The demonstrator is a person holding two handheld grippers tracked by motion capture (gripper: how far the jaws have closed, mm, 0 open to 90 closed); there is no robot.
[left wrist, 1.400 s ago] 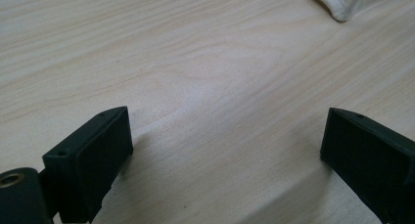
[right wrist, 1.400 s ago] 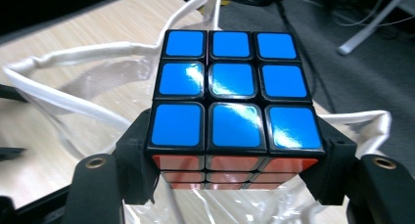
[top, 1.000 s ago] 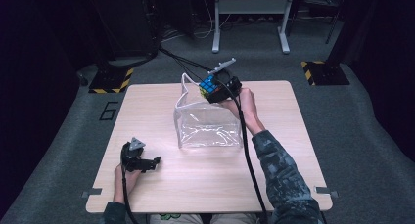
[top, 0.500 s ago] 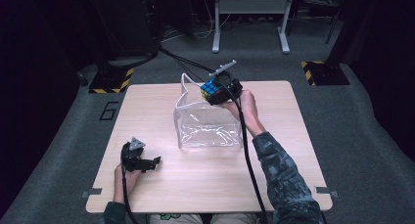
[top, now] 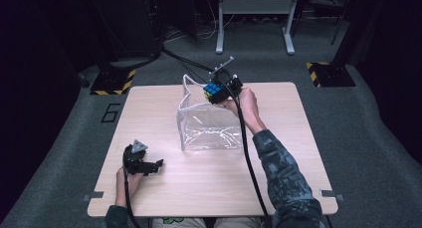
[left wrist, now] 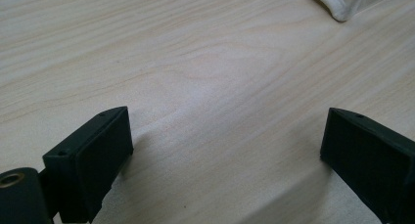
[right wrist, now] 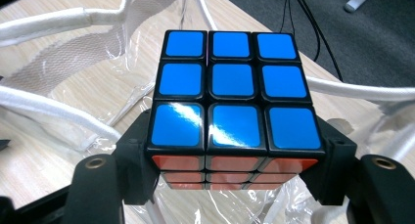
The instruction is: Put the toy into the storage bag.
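A puzzle cube [top: 212, 91] with a blue face up and an orange face toward the camera [right wrist: 234, 94] is held by my right gripper [top: 222, 90], shut on its two sides. It hangs just above the far rim of a clear plastic bag [top: 209, 123] with white edging [right wrist: 54, 18], which stands open on the wooden table [top: 149, 113]. My left gripper [top: 149, 166] rests low at the table's near left, jaws wide open over bare wood [left wrist: 225, 87] with nothing between them; a corner of the bag [left wrist: 342, 4] shows at the top right of that view.
Black cables [top: 184, 61] run off the table's far edge to the floor. A metal stand [top: 254, 19] is behind the table. Yellow-black floor markers [top: 326, 73] lie at both far corners. The table's right half is bare wood [top: 288, 118].
The right gripper with the cube has stayed almost in place above the bag's rim, shifting only slightly. The left gripper has not moved.
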